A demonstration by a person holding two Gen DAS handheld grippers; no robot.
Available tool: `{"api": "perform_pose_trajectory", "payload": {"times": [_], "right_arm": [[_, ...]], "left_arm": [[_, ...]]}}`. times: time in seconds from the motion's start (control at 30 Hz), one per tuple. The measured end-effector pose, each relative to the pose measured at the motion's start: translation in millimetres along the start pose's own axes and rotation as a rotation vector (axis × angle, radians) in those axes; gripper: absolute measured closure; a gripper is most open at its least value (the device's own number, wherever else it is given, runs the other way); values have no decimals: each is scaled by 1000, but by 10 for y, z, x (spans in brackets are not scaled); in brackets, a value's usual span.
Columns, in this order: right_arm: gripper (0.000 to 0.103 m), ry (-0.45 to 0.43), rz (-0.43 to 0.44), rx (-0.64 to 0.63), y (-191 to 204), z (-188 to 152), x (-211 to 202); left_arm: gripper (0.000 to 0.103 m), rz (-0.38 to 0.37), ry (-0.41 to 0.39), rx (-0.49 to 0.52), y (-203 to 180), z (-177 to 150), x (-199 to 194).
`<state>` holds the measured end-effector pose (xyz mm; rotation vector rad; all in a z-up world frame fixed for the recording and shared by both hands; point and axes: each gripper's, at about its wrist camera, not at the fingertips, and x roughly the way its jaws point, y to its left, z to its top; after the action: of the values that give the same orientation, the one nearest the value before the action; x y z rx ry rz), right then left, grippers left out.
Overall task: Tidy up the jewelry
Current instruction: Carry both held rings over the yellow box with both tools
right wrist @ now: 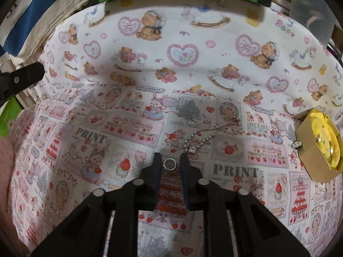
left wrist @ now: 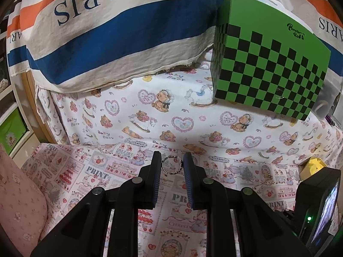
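Observation:
In the left wrist view my left gripper is open, its jaws on either side of a thin dark beaded ring that lies on the printed cloth. In the right wrist view my right gripper is open around a small silver ring on the cloth. A rhinestone necklace lies just beyond the right fingertips. A gold box with yellow lining stands at the right, with a small charm by its left side. The box also shows in the left wrist view.
A green-and-black checkered box stands at the back right on the teddy-bear cloth. A striped "PARIS" fabric hangs at the back left. A pink cushion lies at the left. The left gripper's body shows at the right view's left edge.

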<state>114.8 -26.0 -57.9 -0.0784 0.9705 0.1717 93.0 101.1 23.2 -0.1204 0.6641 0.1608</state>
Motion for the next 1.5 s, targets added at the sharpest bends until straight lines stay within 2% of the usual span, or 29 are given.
{"api": "perform_pose_trajectory", "payload": {"times": [0.37,0.5,0.73,0.83,0.97,1.07,1.23,1.37,1.5], "right_arm": [[91,-52,43,16,-209,-97,-312],[91,-79,68,10,-311,-122,-496],[91,-164,114,33,-530,-165,-886],[91,-203,172,73,-728,-187,-1094],[91,-305,225,136,-1061,-217,-1408],[91,-341,241,191,-1306,-192,-1522],[91,-355,276,322,-1846,-148,-1571],[91,-371,277,425,-2299,-181,-1539],[91,-357,305,538,-2706,-302,-1473]], "left_arm": [[83,-26,-7,1,-11,4,-58],[83,-124,16,-69,40,14,-116],[83,-97,-78,-4,-110,9,-378],[83,-79,-137,44,-213,-10,-547],[83,-126,-222,93,-342,-32,-893],[83,-159,-287,123,-442,-55,-1134],[83,-211,-288,163,-848,53,-1290],[83,-308,-247,206,-1394,168,-1288],[83,-351,-212,215,-1946,160,-1179]]}}
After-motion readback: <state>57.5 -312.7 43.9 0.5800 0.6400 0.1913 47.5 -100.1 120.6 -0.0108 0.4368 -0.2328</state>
